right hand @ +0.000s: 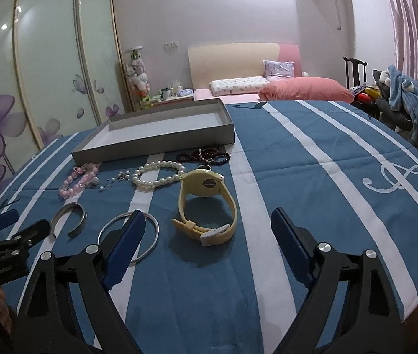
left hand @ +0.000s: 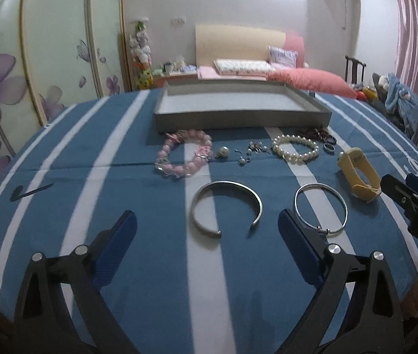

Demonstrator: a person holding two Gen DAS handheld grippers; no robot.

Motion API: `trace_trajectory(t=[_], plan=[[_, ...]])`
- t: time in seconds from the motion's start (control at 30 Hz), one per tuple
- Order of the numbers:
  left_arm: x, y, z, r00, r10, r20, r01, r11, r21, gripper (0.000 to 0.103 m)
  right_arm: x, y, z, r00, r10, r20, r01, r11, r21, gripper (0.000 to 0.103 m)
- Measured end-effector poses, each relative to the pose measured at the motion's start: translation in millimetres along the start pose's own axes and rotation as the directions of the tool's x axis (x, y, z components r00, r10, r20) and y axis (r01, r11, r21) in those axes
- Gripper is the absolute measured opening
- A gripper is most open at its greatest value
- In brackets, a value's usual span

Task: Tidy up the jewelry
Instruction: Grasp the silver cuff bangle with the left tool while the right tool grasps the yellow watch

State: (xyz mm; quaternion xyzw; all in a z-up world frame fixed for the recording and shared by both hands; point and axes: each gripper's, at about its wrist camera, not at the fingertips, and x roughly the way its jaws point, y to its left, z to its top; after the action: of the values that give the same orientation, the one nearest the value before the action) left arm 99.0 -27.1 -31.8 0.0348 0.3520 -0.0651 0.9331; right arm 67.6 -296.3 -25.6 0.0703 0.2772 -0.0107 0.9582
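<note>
Nearest in the left wrist view, the left gripper (left hand: 206, 224) stands wide open over the blue striped cloth (left hand: 150, 265), nothing between its pads; the open silver cuff (left hand: 226, 209) lies just ahead of the gap. The right gripper (right hand: 209, 224) is likewise spread wide and holds nothing, with the yellow watch (right hand: 206, 206) standing on its strap just beyond its fingertips. Beside the cuff lies the thin silver bangle (right hand: 129, 236); in the right wrist view a blue pad partly covers it, while the left wrist view shows it whole. Further on sits a row: pink bead bracelet (left hand: 183, 156), small earrings (left hand: 248, 152), pearl bracelet (left hand: 295, 149). The dark red bead strand (right hand: 204, 155) shows clearly only in the right wrist view; a small dark ring (left hand: 329, 147) shows only in the left. Behind them the grey tray (left hand: 238, 118) rests on the cloth, its floor bare. Only the right view shows the white treble clef (right hand: 391, 180) on the cloth
</note>
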Motion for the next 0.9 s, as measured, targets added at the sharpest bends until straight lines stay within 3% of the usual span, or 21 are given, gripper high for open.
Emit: trace_trajectory(t=[0.37,0.6,0.73,0.9], plan=[[58,-8,18,0.980,-0.012,-0.196,0.015,1.000,0.013,0.091,9,-7,9,0.999,0.005,-0.039,-0.004,1.000,0.020,0.087],[60,-1,22,0.980,-0.007,-0.199,0.009,1.000,0.005,0.085,17,-8,17,0.998,-0.005,-0.069,0.006,1.000,0.007,0.087],[58,2,24,0.983,-0.004,-0.182,0.004,1.000,0.004,0.066,24,-7,22,0.995,-0.009,-0.098,0.007,1.000,-0.022,0.084],[60,9,25,0.984,-0.012,-0.176,0.012,1.000,0.002,0.066,37,-1,29,0.987,-0.004,-0.159,-0.005,0.998,-0.062,0.075]])
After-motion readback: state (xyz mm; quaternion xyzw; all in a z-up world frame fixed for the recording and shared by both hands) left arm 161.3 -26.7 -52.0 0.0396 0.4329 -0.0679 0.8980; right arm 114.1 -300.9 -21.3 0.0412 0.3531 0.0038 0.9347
